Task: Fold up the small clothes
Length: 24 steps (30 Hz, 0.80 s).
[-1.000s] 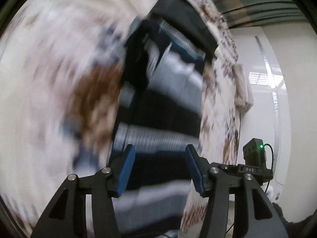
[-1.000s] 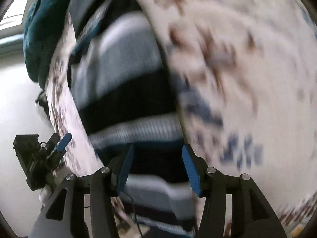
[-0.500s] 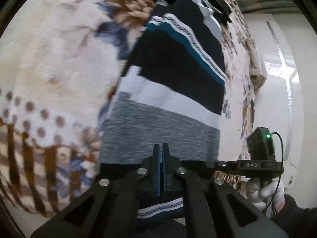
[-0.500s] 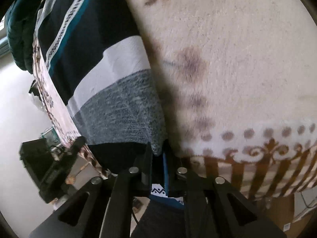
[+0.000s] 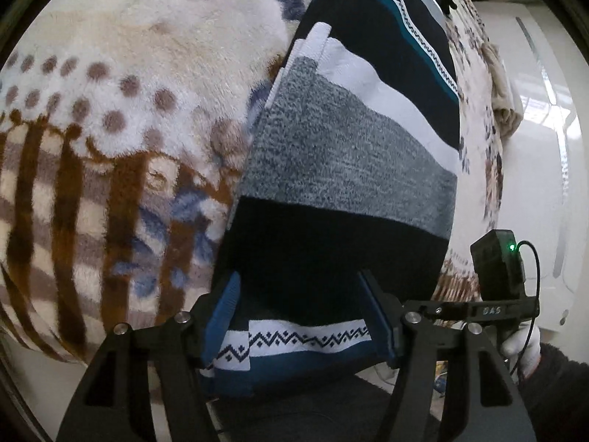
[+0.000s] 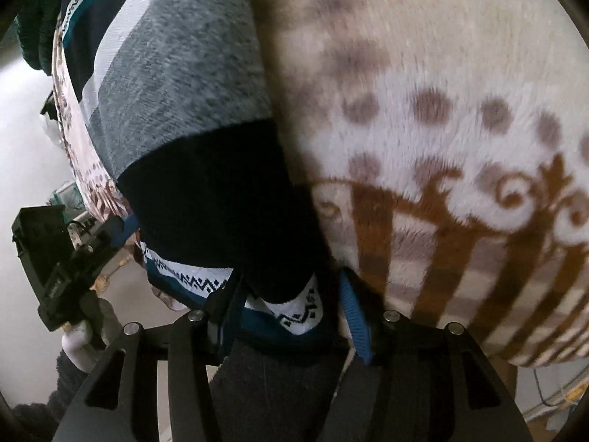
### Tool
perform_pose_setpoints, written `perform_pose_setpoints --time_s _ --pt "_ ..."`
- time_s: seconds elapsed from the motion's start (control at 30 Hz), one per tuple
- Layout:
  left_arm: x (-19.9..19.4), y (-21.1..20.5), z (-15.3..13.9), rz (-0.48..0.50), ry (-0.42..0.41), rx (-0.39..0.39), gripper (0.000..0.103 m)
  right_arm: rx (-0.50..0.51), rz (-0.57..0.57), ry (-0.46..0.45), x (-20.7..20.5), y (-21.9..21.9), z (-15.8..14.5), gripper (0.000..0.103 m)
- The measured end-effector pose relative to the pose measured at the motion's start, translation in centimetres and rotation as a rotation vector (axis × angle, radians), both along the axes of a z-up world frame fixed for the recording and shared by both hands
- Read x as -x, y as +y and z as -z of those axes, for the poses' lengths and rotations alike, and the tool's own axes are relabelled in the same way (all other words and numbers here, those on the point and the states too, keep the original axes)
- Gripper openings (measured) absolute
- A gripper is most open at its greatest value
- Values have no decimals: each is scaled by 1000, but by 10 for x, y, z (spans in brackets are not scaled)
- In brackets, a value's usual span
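Observation:
A striped knit sweater point(image 5: 349, 154), in navy, grey, white and teal bands with a zigzag trim, lies on a fleecy blanket point(image 5: 110, 118). Its trimmed hem point(image 5: 305, 335) hangs over the blanket's near edge. My left gripper point(image 5: 298, 280) is opening; the hem's left part sits between its blue pads, which do not press on it. In the right wrist view the same sweater point(image 6: 176, 84) shows its right corner point(image 6: 294, 313). My right gripper point(image 6: 291, 283) is opening astride that corner, with its pads clear of it. Each view shows the other gripper held in a white-gloved hand point(image 5: 519, 346).
The blanket point(image 6: 441, 140) has brown dots and stripes and ends just in front of both grippers. A dark green garment point(image 6: 33, 18) lies beyond the sweater's far end, and a beige cloth point(image 5: 504, 103) lies on the blanket's right side. Pale floor lies beyond.
Half a second ago both grippers were shut on the sweater's hem. Now their jaws stand apart and the hem lies loose. Both hands came down towards the blanket's near edge.

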<state>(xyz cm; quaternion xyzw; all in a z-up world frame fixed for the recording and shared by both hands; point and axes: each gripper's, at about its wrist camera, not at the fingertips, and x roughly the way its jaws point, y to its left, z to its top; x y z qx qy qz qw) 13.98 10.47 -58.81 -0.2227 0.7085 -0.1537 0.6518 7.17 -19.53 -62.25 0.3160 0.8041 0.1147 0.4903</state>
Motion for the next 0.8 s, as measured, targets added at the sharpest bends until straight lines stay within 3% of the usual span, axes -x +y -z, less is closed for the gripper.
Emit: perform_pose_setpoints --time_s 0.17,0.3,0.37,0.47,0.5,0.53,0.57,0.6,0.63,0.67,0.73,0.8 --pt "11 18 -11 -18 -28 -61 64 -57 54 -7 5 4 7 56" --pt "21 15 29 -35 96 30 64 -80 62 -11 7 3 11 57" --pt "24 12 37 -46 101 57 65 -85 58 -9 6 -3 13 59" --pt "27 14 34 -97 87 76 63 -115 67 -13 8 -10 15 71" --pt "29 15 32 -112 82 85 43 -123 67 -14 5 -6 16 76" --pt "31 16 31 -111 81 89 12 -128 62 -14 5 0 17 76" --pt "34 16 30 -102 87 98 10 -127 52 -20 4 4 16 76" --pt "36 15 27 -94 89 104 10 -132 48 -24 7 6 12 71" --pt "36 15 24 -92 84 104 10 -143 46 -26 7 8 10 40" --pt "37 14 21 -90 83 109 10 -145 49 -23 6 9 10 25" --pt "36 15 13 -112 92 131 10 -154 77 -31 9 11 4 14" --pt "34 20 7 -136 100 165 9 -168 103 -42 10 11 -6 13"
